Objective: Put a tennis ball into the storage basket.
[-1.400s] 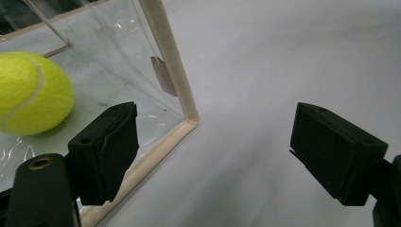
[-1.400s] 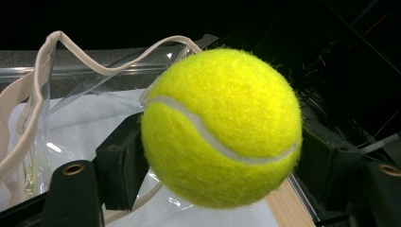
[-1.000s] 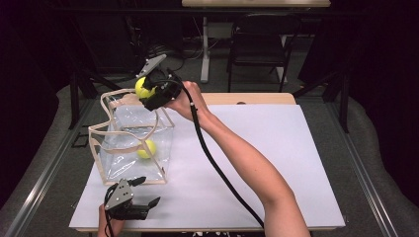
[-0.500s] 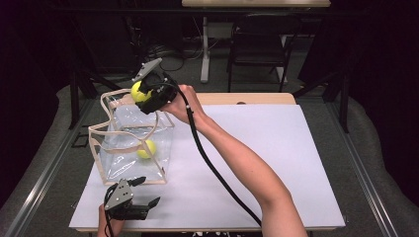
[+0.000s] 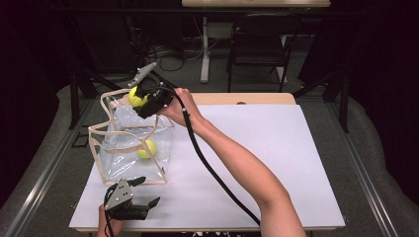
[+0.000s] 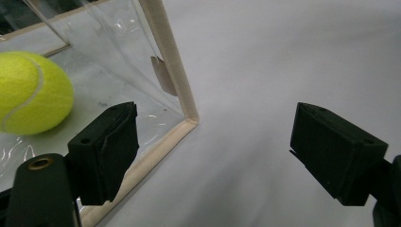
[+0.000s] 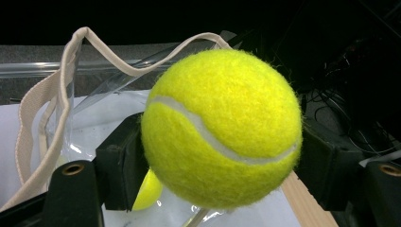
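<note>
Right gripper (image 5: 140,96) holds a yellow tennis ball (image 5: 136,97) over the far rim of the clear bag (image 5: 129,170), jaws clamped on the ball's sides, seen close in the right gripper view (image 7: 222,127). Bag stands upright near the surface's (image 5: 276,148) near-left corner, beige trim and straps, top open. Second tennis ball (image 5: 146,148) lies inside on the bag's bottom. Left gripper (image 5: 144,191) sits at the near-left edge, just in front of the bag, jaws wide, nothing between them.
</note>
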`<action>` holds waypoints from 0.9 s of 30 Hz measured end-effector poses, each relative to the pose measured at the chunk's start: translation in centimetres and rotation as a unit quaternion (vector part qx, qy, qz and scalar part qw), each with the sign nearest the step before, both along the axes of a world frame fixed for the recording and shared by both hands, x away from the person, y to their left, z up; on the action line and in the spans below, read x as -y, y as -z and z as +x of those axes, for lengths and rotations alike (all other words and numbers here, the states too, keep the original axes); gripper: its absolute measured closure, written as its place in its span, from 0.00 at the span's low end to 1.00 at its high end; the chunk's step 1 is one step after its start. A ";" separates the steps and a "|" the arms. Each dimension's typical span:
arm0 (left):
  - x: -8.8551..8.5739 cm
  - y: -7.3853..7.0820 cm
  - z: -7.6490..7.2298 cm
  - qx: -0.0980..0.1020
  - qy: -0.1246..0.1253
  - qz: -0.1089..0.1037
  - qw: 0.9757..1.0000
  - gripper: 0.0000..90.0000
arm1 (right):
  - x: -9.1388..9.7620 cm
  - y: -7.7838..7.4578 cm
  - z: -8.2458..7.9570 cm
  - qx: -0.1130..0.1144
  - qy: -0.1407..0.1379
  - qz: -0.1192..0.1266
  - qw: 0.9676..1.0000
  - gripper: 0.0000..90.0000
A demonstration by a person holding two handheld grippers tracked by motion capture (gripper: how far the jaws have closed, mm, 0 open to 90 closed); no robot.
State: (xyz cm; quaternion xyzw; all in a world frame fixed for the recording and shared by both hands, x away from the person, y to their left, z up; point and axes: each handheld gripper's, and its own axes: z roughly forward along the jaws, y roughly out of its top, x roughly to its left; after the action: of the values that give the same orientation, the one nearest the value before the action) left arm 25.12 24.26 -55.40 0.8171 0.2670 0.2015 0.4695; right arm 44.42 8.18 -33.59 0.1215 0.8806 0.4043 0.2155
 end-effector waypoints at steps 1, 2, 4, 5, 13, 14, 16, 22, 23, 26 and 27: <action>0.0 0.0 0.0 0.000 0.000 0.000 1.000 0.18 | 0.0 0.0 0.0 -0.003 -0.001 -0.001 1.000 0.29; 0.0 0.0 0.0 0.000 0.000 0.000 1.000 0.18 | -0.1 0.1 0.0 -0.002 -0.001 -0.002 1.000 0.29; 0.0 0.0 0.0 0.000 0.000 0.000 1.000 0.18 | -0.3 0.2 0.0 -0.005 -0.003 -0.005 1.000 0.29; 0.0 0.0 0.0 0.000 0.000 0.000 1.000 0.18 | -0.3 0.3 0.0 -0.005 -0.003 -0.006 1.000 0.29; 0.0 0.0 0.0 0.000 0.000 -0.001 1.000 0.18 | -0.8 0.7 -0.1 -0.010 -0.007 -0.013 1.000 0.29; 0.0 0.0 0.0 0.001 0.000 -0.001 1.000 0.18 | -0.8 0.7 -0.1 -0.011 -0.008 -0.014 1.000 0.29; 0.0 0.0 0.0 0.001 -0.001 -0.001 1.000 0.18 | -0.9 0.9 -0.1 -0.011 -0.008 -0.017 1.000 0.29; 0.0 0.0 0.0 0.001 0.000 0.000 1.000 0.18 | -1.1 1.1 -0.1 -0.014 -0.010 -0.024 1.000 0.29; 0.0 0.0 0.0 0.001 0.000 -0.001 1.000 0.18 | -1.2 1.1 -0.1 -0.016 -0.010 -0.025 1.000 0.29; 0.0 0.0 0.0 0.001 -0.001 0.000 1.000 0.18 | -1.3 1.3 -0.1 -0.019 -0.009 -0.029 0.999 0.29; 0.0 0.0 0.0 0.001 0.000 -0.001 1.000 0.18 | -1.3 1.4 -0.1 -0.019 -0.009 -0.032 0.999 0.29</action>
State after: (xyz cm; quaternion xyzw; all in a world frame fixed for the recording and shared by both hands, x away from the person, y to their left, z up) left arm 25.13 24.28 -55.39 0.8163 0.2668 0.2021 0.4708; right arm 44.36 9.50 -34.97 0.1142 0.8982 0.3752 0.1987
